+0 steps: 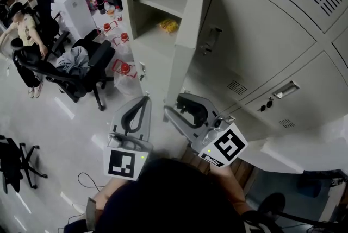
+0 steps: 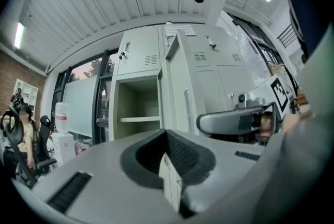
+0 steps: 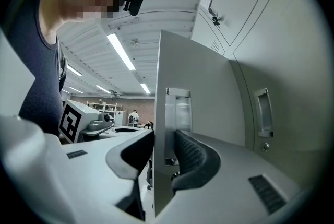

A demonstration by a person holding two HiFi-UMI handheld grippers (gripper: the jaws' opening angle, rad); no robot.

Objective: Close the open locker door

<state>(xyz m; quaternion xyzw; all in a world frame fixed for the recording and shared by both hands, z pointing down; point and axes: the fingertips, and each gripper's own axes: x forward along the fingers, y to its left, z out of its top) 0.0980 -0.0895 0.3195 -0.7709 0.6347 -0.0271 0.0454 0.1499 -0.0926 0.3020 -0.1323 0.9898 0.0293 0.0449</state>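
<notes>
The grey locker door (image 1: 187, 36) stands open, edge-on to me, from the bank of lockers (image 1: 272, 25). Its open compartment (image 1: 163, 4) has a shelf. My right gripper (image 1: 173, 102) has its jaws on the door's lower free edge. In the right gripper view the door (image 3: 198, 92) runs between the dark pads (image 3: 193, 157), which lie against both its faces beside a metal latch plate (image 3: 175, 113). My left gripper (image 1: 145, 99) hangs left of the door, apart from it, with its tips together and nothing in them. The left gripper view shows the door (image 2: 177, 87) ahead.
A small yellow object (image 1: 169, 24) lies inside the open compartment. Water jugs with red caps (image 1: 124, 69) stand on the floor by the locker's foot. Black office chairs (image 1: 81, 71), a white appliance (image 1: 76, 9) and a seated person (image 1: 24, 31) fill the left. A cable (image 1: 87, 180) lies on the floor.
</notes>
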